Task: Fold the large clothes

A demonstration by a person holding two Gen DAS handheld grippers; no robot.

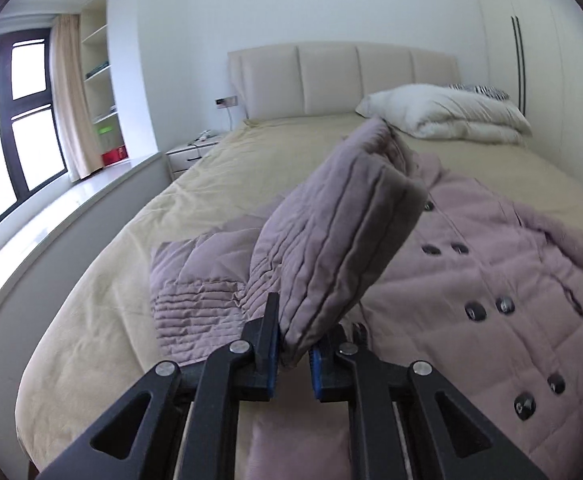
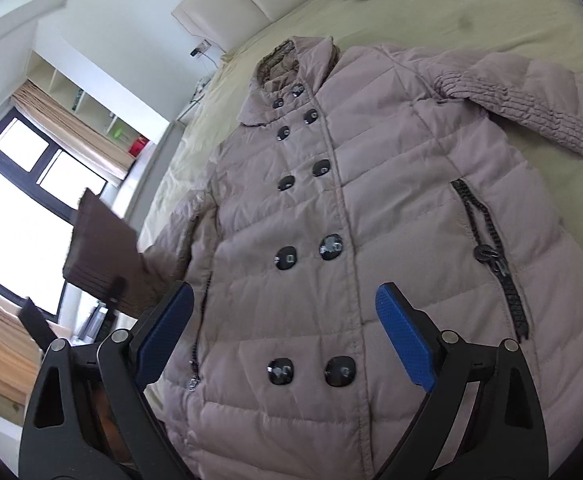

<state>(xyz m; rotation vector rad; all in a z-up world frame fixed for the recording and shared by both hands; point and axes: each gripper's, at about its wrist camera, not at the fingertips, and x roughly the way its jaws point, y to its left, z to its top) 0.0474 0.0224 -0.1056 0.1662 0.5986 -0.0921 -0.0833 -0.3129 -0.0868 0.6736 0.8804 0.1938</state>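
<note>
Two grippers on one mauve quilted double-breasted coat (image 2: 371,208) lying face-up on the beige-sheeted bed (image 1: 111,280): left gripper (image 1: 294,354) clamps the ribbed sleeve cuff (image 1: 331,248), lifted presumably to fold inward, while right gripper (image 2: 285,336) hovers spread above the buttoned front, holding nothing.

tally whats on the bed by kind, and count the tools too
coat: 1
white duvet: 1
striped pillow: 1
tools: 2 (left tool, right tool)
total: 5
</note>
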